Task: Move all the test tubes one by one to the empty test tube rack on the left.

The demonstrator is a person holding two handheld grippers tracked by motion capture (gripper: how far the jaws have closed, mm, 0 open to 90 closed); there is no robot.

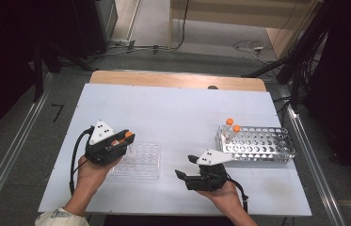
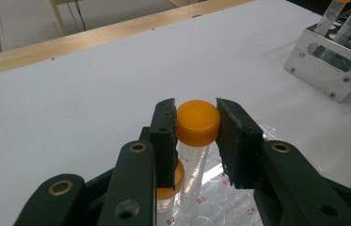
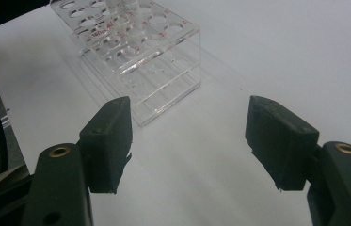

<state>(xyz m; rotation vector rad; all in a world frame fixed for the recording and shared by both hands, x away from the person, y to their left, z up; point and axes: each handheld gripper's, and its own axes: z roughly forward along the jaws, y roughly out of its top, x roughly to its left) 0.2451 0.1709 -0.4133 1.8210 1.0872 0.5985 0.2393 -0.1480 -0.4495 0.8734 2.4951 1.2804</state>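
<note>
- Orange-capped plastic tube (image 1: 127, 136) sits in the left tongs (image 1: 125, 138) in the high view, over the near-left corner of the clear acrylic rack (image 1: 138, 161) on the white table (image 1: 173, 113). The right tongs (image 1: 181, 174) rest apart, between that rack and the metal rack (image 1: 258, 145), where two more capped tubes (image 1: 230, 129) stand.
- Left gripper view: the left tongs (image 2: 196, 123) are clenched on the orange screw cap (image 2: 198, 122), one pad on each side, and the tube (image 2: 195, 169) hangs upright below, its foot at the acrylic rack (image 2: 220, 207). A second capped tube (image 2: 169, 190) stands just beside it. I judge the tube light, stiff and smooth-walled; the ribbed cap offers the surest hold, while a hard squeeze on the thin body could crack it or let it slip.
- Right gripper view: the right tongs (image 3: 189, 136) stand released, nothing between the pads, with the acrylic rack (image 3: 163, 70) ahead of them on the table (image 3: 281, 47).
</note>
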